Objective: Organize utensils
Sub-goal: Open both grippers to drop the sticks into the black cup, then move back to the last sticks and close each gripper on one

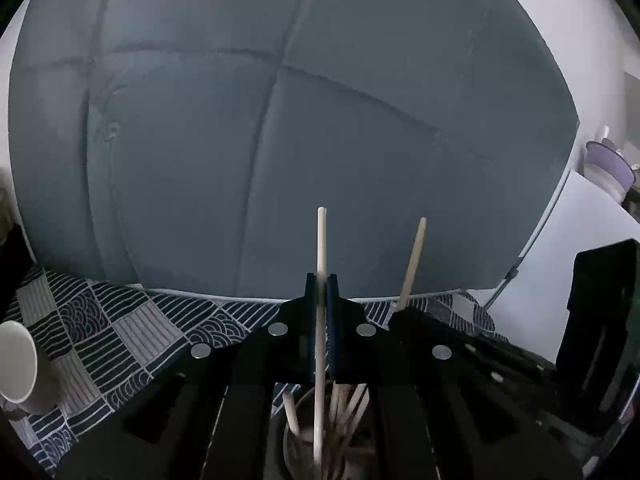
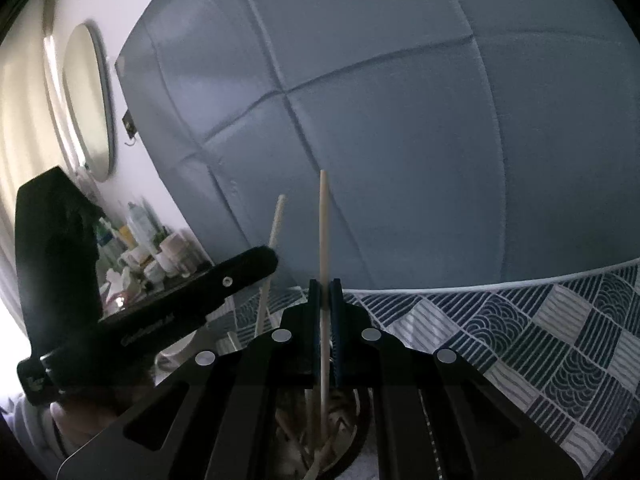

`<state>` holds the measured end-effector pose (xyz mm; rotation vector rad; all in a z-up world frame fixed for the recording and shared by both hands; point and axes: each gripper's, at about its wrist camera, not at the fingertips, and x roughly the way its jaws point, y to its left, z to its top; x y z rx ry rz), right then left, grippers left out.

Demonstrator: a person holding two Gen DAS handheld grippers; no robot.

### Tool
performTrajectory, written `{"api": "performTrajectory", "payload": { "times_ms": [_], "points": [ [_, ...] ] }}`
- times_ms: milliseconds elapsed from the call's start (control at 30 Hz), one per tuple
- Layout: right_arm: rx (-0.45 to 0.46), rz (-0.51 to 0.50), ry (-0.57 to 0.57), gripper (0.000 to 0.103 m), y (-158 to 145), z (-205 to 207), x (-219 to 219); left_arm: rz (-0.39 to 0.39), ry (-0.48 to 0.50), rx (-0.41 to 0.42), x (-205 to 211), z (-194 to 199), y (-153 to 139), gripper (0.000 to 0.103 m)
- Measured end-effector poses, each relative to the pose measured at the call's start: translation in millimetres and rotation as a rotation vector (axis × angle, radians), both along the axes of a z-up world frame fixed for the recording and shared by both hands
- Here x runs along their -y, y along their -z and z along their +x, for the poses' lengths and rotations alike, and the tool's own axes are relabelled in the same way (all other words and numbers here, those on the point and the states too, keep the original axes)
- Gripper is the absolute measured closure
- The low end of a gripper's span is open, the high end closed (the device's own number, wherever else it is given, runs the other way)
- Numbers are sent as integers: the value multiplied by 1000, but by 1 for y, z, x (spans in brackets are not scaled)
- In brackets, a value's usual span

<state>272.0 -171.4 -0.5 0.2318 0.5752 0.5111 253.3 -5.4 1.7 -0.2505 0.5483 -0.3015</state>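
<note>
- Left tongs (image 1: 321, 280) clamped on one wooden chopstick (image 1: 321, 240), held upright, lower end down in the holder (image 1: 298, 440).
- Right tongs (image 2: 325, 286) clamped on a second chopstick (image 2: 323, 220), same pose, over the same holder.
- Holder stands on the patterned cloth (image 1: 100, 332), more sticks inside.
- Handling: sticks look light, stiff, thin, smooth; likely to pivot or slip in the pads.
- Mid-shaft grip is right: keeps them vertical for the drop.
- White mug (image 1: 16, 364) at left, untouched.
</note>
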Motion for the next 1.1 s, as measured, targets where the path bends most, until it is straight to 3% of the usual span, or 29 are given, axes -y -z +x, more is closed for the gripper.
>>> {"api": "performTrajectory", "payload": {
  "times_ms": [167,233,300,367,433,467,533,567,733,800,1100],
  "points": [
    [8,-21,54,94,-6,-6,8,10,-22,9,-4,-8,-6,97],
    [10,-23,70,93,-8,-7,11,16,-35,13,-8,-12,-12,91],
    [12,-25,88,83,-12,-8,15,20,-43,10,-10,-14,-13,84],
    [22,-21,109,65,-17,-12,19,27,-52,14,-12,-19,-17,79],
    [30,-20,120,62,-22,-14,21,39,-62,13,-14,-22,-20,70],
    [31,-25,128,56,-25,-15,22,46,-65,16,-15,-25,-23,68],
    [31,-41,149,45,-30,-18,23,58,-74,-6,-16,-26,-24,53],
    [30,-49,157,39,-32,-19,24,69,-88,-15,-17,-28,-25,52],
    [26,-67,175,22,-41,-28,25,84,-131,-36,-21,-39,-29,31],
    [19,-77,182,18,-43,-31,25,86,-154,-57,-23,-43,-29,18],
    [-26,-121,219,17,-37,-47,36,170,-198,-115,-22,-61,-20,6]
  ]
}}
